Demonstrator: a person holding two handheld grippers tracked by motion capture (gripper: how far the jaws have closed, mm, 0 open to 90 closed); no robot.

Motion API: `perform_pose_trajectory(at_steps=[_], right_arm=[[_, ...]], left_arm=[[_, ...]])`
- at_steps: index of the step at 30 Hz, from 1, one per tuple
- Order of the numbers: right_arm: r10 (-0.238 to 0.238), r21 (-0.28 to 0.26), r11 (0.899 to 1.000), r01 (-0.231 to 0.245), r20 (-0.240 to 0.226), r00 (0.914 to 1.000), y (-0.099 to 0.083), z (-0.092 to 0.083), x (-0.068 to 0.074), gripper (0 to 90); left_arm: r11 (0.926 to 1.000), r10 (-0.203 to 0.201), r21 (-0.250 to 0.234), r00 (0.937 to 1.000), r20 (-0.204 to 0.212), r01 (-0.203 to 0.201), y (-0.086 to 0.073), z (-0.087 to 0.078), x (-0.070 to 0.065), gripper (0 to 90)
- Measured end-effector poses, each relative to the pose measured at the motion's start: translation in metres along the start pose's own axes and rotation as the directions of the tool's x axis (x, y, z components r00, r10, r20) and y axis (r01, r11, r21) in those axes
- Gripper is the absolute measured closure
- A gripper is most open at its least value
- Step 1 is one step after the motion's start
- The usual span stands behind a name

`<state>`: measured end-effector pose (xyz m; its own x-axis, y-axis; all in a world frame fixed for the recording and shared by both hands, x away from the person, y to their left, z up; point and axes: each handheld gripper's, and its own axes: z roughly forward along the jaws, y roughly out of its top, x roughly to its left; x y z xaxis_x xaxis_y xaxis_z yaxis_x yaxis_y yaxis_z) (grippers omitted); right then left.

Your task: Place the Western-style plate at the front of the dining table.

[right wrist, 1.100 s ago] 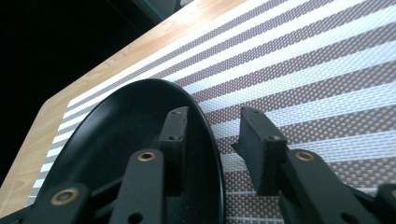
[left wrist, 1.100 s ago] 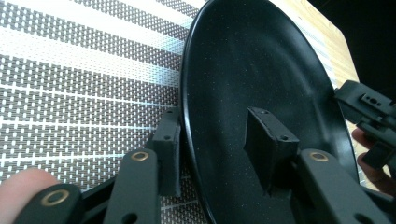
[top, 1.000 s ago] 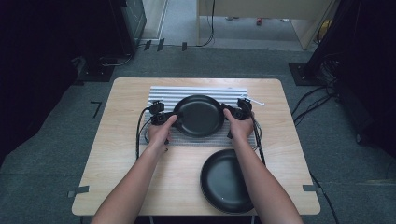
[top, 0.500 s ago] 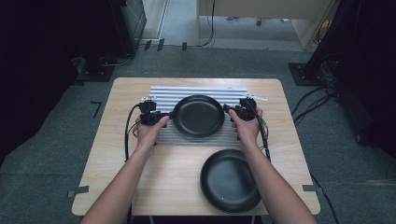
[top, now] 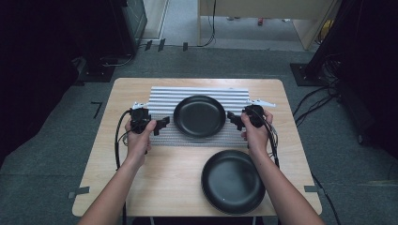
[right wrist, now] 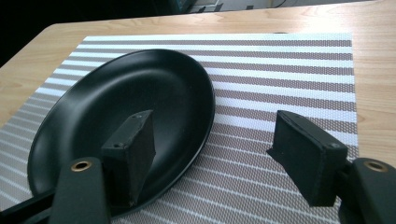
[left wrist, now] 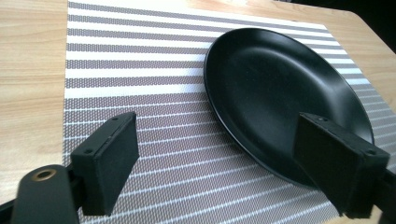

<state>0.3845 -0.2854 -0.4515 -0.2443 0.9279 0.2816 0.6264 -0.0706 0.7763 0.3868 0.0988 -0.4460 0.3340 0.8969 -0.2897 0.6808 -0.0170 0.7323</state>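
Observation:
A black plate [top: 199,116] rests on the striped placemat [top: 162,96] in the middle of the table. My left gripper [top: 158,125] hovers just off the plate's left rim, and its jaws have just been opening, with nothing between them. My right gripper [top: 233,120] hovers off the right rim; its jaws have also just been opening and are empty. In the left gripper view the plate [left wrist: 285,93] lies ahead on the right, beyond my open left gripper [left wrist: 229,163]. In the right gripper view the plate [right wrist: 126,116] lies to the left, under one pad of my open right gripper [right wrist: 217,154].
A second black plate [top: 233,181] sits on the bare wooden table [top: 122,164] near the front right, under my right forearm. A small white object [top: 261,101] lies at the mat's right edge. Cables trail from both grippers along the forearms.
Both grippers were at the rim of the plate on the mat. They have let go, opened and drawn outward, left going left and right going right. The plate has stayed in place.

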Motion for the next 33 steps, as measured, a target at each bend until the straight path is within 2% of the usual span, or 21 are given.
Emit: perform_pose_trajectory(at_steps=[8,13,16,20,26,33], right_arm=[[-0.035,-0.02,0.999,0.034,-0.033,0.9989,-0.005,-0.026,0.001,27.2],[-0.038,-0.026,0.999,0.037,-0.033,0.9987,-0.009,-0.036,-0.002,26.9],[-0.026,-0.029,0.999,0.025,-0.032,0.9991,-0.016,-0.045,-0.009,26.4],[-0.042,-0.03,0.999,0.042,-0.017,0.999,-0.022,-0.053,-0.015,25.8],[-0.029,-0.03,0.999,0.029,-0.016,0.9994,-0.03,-0.063,-0.025,25.1],[-0.018,-0.032,0.999,0.017,-0.017,0.9997,-0.042,-0.079,-0.036,24.5]], left_arm=[[1.0,-0.002,-0.007,0.9999,0.014,0.002,-0.011,-0.015,0.004,13.8],[0.9998,-0.004,-0.02,0.9999,0.01,0.004,-0.018,-0.027,0.006,13.8],[0.9996,0.003,-0.03,1.0,-0.002,-0.003,-0.024,-0.036,0.009,13.8],[0.9994,0.014,-0.033,0.9999,-0.009,-0.014,-0.029,-0.043,0.011,13.8],[0.9992,0.016,-0.037,0.9998,-0.011,-0.016,-0.036,-0.052,0.015,13.8],[0.9991,0.001,-0.042,0.9999,-0.01,-0.002,-0.047,-0.061,0.021,13.8]])
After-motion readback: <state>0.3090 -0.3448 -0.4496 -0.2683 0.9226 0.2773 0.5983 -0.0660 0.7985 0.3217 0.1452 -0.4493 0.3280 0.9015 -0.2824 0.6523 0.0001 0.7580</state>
